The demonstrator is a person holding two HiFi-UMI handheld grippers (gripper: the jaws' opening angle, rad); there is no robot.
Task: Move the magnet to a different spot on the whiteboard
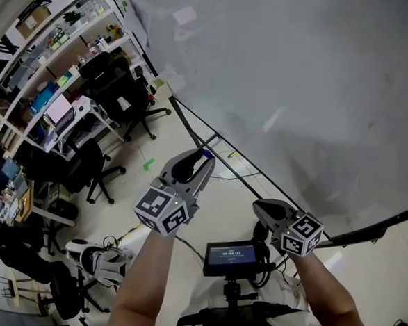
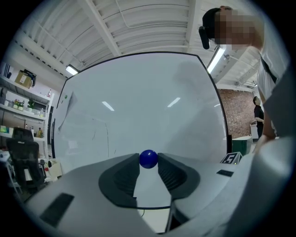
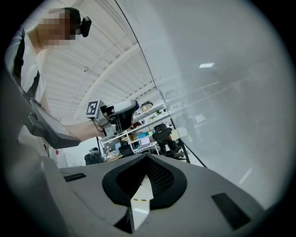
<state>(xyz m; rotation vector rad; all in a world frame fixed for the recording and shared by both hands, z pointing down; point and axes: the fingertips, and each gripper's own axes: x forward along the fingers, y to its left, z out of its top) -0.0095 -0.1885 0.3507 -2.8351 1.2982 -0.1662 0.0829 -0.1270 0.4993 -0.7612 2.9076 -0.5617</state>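
A small round blue magnet point(image 2: 148, 158) sits pinched between the tips of my left gripper point(image 2: 148, 162), which is shut on it. In the head view the magnet point(image 1: 207, 152) shows at the far end of the left gripper point(image 1: 204, 159), just short of the lower edge of the big whiteboard point(image 1: 310, 82). The board point(image 2: 138, 106) fills the left gripper view straight ahead; whether the magnet touches it I cannot tell. My right gripper point(image 1: 258, 206) hangs lower and to the right, its jaws closed together on nothing point(image 3: 148, 158), with the board point(image 3: 231, 92) at its right.
The whiteboard's black stand legs point(image 1: 217, 158) run across the floor below it. Black office chairs point(image 1: 125, 87), a desk and packed shelves point(image 1: 49, 44) stand at the left. A small screen point(image 1: 231, 256) is mounted at my chest. A paper note point(image 1: 184, 14) is stuck high on the board.
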